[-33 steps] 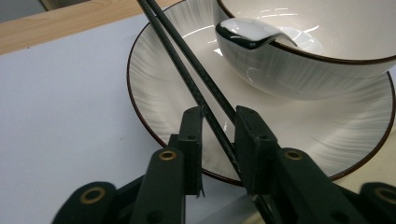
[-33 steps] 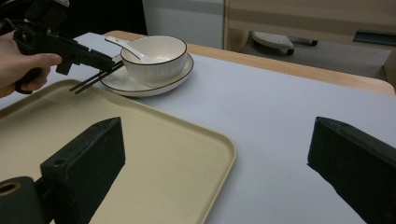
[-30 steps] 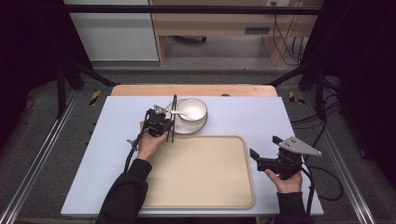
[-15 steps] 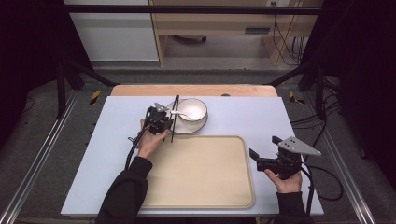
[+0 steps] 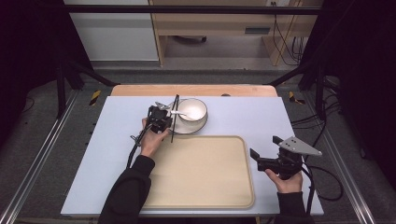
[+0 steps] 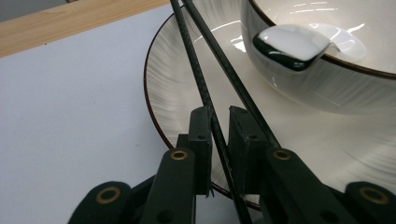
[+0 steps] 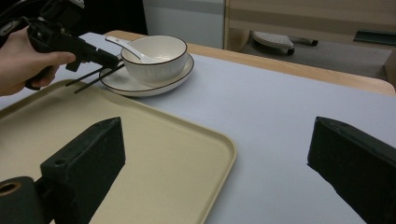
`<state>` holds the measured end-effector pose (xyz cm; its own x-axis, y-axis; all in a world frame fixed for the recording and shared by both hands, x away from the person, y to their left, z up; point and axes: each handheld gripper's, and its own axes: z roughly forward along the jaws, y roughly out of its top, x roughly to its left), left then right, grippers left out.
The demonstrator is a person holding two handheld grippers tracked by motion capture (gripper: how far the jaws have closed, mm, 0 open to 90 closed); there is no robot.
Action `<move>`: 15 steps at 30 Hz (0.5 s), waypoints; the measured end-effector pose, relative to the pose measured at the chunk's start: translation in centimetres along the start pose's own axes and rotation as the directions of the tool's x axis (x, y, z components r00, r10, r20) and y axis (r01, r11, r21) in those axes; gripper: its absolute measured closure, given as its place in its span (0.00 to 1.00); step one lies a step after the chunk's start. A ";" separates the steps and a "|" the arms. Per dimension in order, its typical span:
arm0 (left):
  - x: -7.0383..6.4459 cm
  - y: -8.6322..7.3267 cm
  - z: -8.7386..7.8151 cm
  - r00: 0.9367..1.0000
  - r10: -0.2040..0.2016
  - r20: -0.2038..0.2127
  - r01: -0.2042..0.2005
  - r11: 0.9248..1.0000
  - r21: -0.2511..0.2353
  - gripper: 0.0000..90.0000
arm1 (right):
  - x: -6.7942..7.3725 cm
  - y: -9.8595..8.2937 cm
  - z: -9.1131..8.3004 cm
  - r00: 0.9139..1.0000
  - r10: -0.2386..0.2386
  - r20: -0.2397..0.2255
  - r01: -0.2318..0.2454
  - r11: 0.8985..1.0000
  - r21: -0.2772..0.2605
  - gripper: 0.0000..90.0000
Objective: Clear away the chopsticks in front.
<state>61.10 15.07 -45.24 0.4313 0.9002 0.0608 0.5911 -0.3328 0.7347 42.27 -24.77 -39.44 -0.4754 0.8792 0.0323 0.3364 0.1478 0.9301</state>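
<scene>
A white bowl with a white spoon in it stands on a white plate at the table's far middle. My left gripper is at the plate's left rim, shut on a pair of black chopsticks that run across that rim. In the left gripper view, one of the chopsticks passes between the jaws of the left gripper, and the other lies against the right jaw. My right gripper is held open and empty just right of the beige tray.
The beige tray lies in front of the plate with nothing on it. The bowl and the left gripper show far off in the right gripper view. The pale blue table top has a wooden far edge.
The far ends of the chopsticks have tipped slightly to the right in the left gripper. The right gripper has stayed where it was.
</scene>
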 end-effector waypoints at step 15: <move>0.4 -0.2 -0.1 0.999 -0.036 -0.006 0.036 0.999 -0.004 0.94 | 0.1 0.0 0.1 1.000 0.002 -0.001 -0.002 1.000 0.004 0.05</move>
<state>61.05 15.54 -45.30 0.4057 0.9132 0.0385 0.6033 -0.2991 0.7393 42.30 -24.65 -39.49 -0.4753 0.8792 0.0345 0.3403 0.1475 0.9287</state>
